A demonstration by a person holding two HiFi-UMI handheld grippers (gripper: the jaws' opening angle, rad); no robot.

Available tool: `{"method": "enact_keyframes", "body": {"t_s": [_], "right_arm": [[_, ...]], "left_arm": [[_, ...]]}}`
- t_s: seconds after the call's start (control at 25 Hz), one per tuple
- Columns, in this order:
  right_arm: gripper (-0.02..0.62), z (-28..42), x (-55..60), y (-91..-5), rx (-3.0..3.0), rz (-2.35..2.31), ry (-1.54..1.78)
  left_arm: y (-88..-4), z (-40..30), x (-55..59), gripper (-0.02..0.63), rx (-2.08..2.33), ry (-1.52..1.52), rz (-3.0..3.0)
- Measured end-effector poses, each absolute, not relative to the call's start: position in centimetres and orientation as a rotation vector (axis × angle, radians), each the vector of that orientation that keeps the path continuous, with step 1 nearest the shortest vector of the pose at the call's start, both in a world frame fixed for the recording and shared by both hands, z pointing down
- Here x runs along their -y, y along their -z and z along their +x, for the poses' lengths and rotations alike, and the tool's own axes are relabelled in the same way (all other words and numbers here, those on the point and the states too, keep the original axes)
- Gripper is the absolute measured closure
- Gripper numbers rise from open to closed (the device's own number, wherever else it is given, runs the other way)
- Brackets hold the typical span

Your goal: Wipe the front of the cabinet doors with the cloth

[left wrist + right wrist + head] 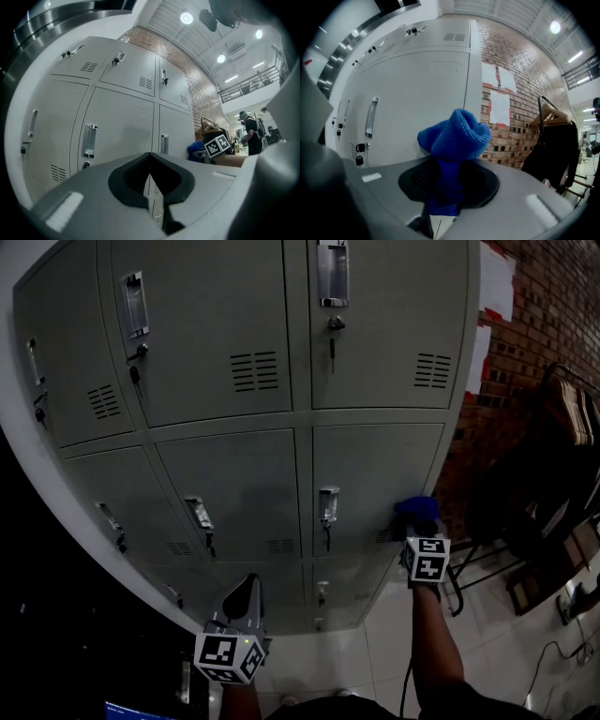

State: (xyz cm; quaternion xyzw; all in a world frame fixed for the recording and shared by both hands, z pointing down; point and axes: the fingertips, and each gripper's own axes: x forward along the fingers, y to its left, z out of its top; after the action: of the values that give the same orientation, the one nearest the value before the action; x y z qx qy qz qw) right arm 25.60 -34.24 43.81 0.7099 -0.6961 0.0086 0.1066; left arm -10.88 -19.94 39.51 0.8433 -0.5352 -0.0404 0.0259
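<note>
Right gripper view showed the right gripper [443, 190], its fingers pinching the blue cloth [455, 135], at a grey locker door [417, 93]. The left gripper [150, 180] held its fingers pressed together, empty.

Blue cloth [417, 509] (bunched, fuzzy) pressed against the lower right of a grey cabinet door [375, 474].

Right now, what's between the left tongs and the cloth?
One handle on the door that the cloth is on. In the head view it sits between the left tongs and the cloth. The left gripper view shows it too. The rest is plain door front.
</note>
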Motion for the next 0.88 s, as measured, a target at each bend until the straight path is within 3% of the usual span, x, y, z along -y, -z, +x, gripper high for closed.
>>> {"method": "enact_keyframes", "body": {"t_s": [0.4,0.88], "right_arm": [[0.492,26.1,34.8,-47.0,2.011,2.132,-0.16],[0.485,15.1,34.7,-47.0,2.222,1.864,-0.107]], "left_arm": [[-40.4,-11.2,19.7,0.592,1.663,0.098,2.588],[-40.7,-12.2,19.5,0.592,1.685,0.096,2.569]]}}
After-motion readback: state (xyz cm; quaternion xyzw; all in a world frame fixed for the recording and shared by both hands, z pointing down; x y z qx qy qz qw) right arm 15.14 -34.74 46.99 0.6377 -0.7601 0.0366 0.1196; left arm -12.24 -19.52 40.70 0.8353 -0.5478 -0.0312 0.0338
